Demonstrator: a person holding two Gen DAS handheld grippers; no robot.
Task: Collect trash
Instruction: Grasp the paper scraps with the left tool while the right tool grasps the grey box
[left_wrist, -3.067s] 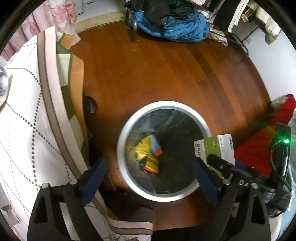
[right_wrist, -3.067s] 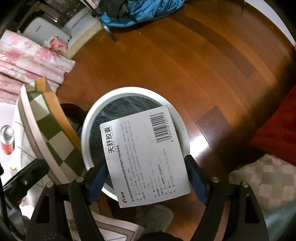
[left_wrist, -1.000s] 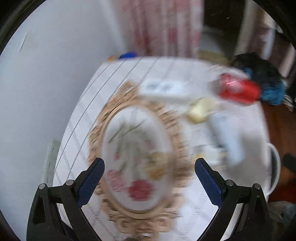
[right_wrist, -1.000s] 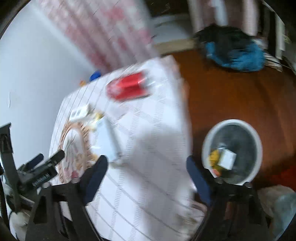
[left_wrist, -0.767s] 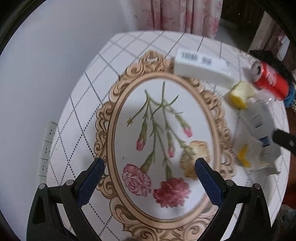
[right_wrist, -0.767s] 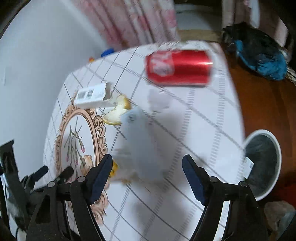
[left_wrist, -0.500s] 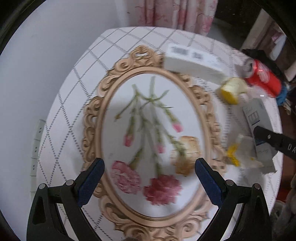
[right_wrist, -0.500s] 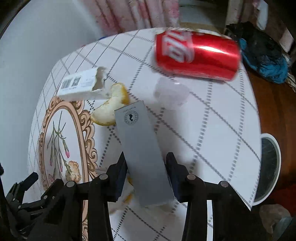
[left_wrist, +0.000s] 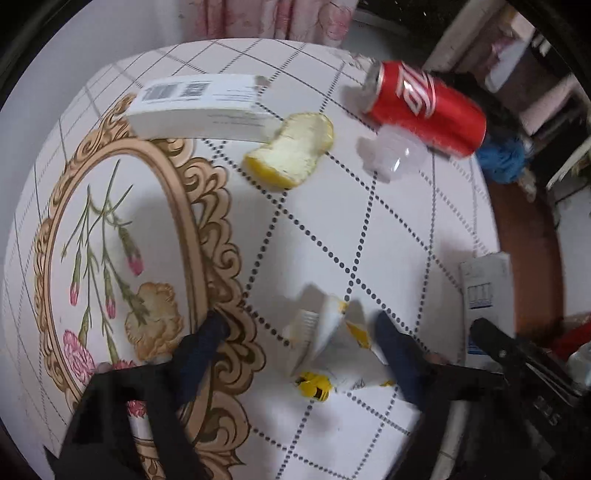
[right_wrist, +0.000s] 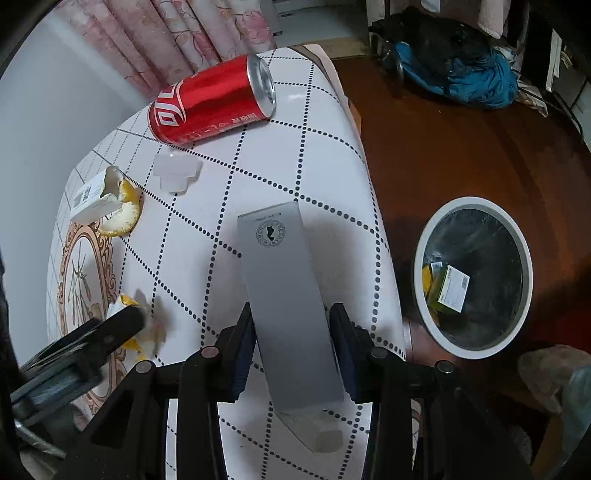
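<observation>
My right gripper (right_wrist: 292, 332) is shut on a long grey box (right_wrist: 284, 291) and holds it just above the table; the box also shows in the left wrist view (left_wrist: 487, 291). My left gripper (left_wrist: 301, 334) is open low over the table, its fingers either side of a crumpled white and yellow wrapper (left_wrist: 332, 350). A red can (left_wrist: 424, 107) lies on its side beside a clear plastic cap (left_wrist: 397, 157), a fruit peel (left_wrist: 291, 151) and a white carton (left_wrist: 199, 105). The white-rimmed bin (right_wrist: 474, 273) stands on the floor to the right with a green box inside.
The round table wears a white cloth (right_wrist: 280, 173) with a dotted grid and a gold floral oval (left_wrist: 110, 258). Pink curtains (right_wrist: 207, 29) hang behind. A blue and black heap of clothes (right_wrist: 454, 74) lies on the wooden floor (right_wrist: 461, 155).
My right gripper closed on the grey box and lifted it slightly toward the table edge. My left gripper swung right and came down over the wrapper.
</observation>
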